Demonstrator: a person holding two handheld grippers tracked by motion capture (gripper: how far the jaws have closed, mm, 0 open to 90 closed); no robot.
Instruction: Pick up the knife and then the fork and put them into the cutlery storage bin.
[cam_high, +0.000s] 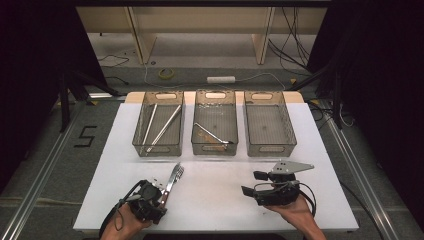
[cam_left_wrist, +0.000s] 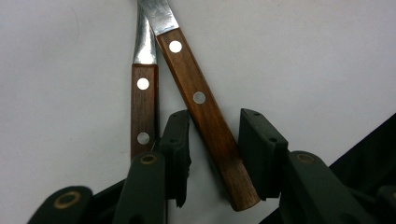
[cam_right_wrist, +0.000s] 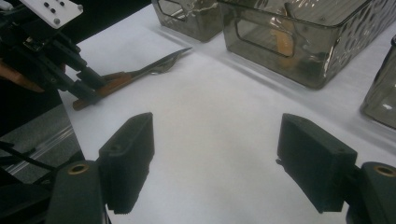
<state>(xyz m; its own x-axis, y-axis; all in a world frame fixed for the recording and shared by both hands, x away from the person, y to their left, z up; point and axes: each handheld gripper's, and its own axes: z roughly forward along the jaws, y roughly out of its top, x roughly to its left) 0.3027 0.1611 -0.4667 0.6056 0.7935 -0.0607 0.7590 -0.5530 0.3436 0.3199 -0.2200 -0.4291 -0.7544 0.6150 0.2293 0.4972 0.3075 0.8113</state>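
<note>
Two wooden-handled utensils (cam_left_wrist: 205, 116) lie crossed on the white table (cam_high: 220, 195), near its front left. Left gripper (cam_left_wrist: 212, 149) straddles the right handle, jaws narrowing, pads not yet touching. Step: grasp. Next, likely: close on one handle alone, lift, carry to a bin (cam_high: 158, 125). Right gripper (cam_right_wrist: 215, 163) hangs wide, empty.

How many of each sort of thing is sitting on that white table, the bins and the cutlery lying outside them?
Clear bins: 3, left, middle, right
Wooden-handled utensils on the table: 2, one beside the jaws, one between them
Total: 5
</note>
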